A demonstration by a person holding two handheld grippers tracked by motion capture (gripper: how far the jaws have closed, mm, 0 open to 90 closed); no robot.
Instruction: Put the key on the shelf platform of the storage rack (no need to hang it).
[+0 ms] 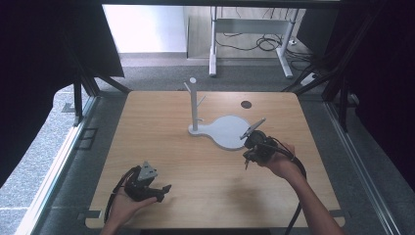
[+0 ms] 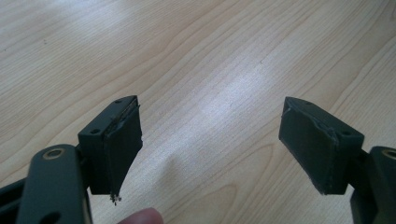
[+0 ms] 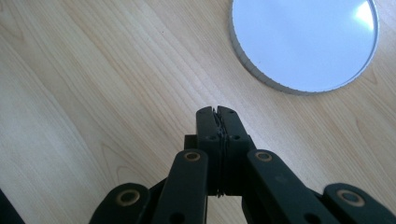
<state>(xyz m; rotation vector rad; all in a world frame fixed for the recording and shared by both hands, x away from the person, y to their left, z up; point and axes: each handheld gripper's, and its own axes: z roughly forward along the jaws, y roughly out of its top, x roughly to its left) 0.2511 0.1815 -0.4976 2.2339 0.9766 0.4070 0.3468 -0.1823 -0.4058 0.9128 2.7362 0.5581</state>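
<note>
Here we hold a gripper in each hand over a wooden desk [image 1: 161,147]. The thing nearest our tools is a white stand [image 1: 222,131], with a flat round base that lies on the desk and a thin post [image 1: 194,105] that stands straight up at the base's left end. Small pegs stick out from the post. Our right gripper [image 1: 246,164] is just beside the base, at its near right edge. In the right gripper view its jaws are pressed together with nothing between them, and the round base [image 3: 303,42] lies ahead and a bit to the right of the tips, close but not touching. Our left gripper [image 1: 166,187] is low at the near left of the desk, well apart from the stand. In the left gripper view its jaws are spread wide, and we see bare wood [image 2: 210,93] between them. So the right hand is much nearer to the stand. The base runs long from the post toward our right hand, so we think the right gripper would have to open its jaws and go forward a little to reach the rim. A small dark disc [image 1: 246,104] lies on the desk behind the stand.
</note>
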